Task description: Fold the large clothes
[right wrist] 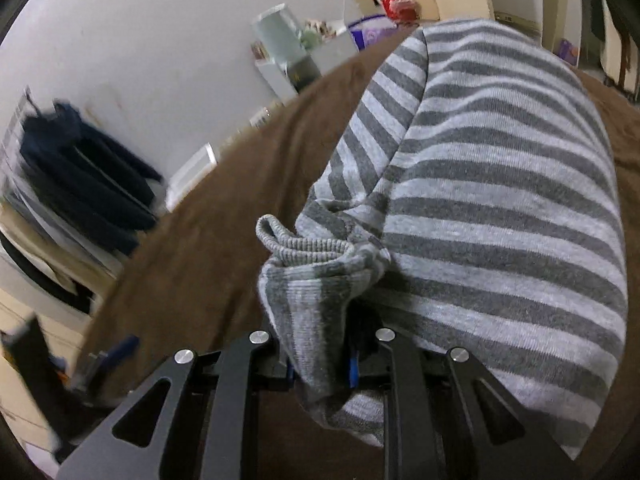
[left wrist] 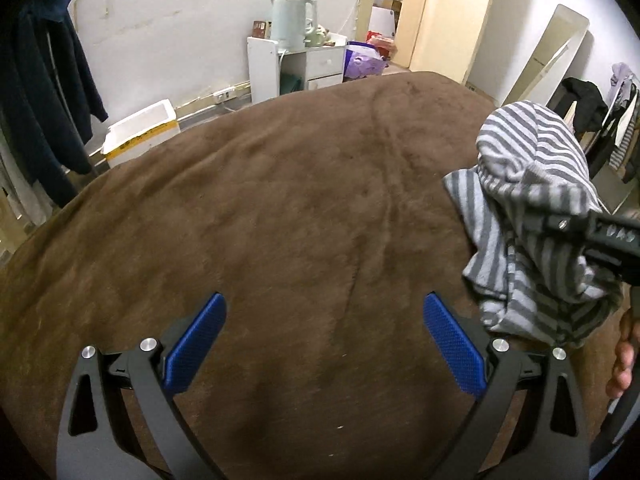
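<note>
A grey striped garment hangs bunched at the right of the left wrist view, above the brown blanket. My right gripper is shut on it and holds it up; in the right wrist view the striped garment fills the right half, and its ribbed edge is pinched between the fingers of my right gripper. My left gripper is open and empty, low over the blanket to the left of the garment. Its blue pads stand wide apart.
The brown blanket covers a wide surface. Beyond it stand a white box, a white cabinet with a kettle, and dark clothes hanging at the left. A doorway and a clothes rack are at the right.
</note>
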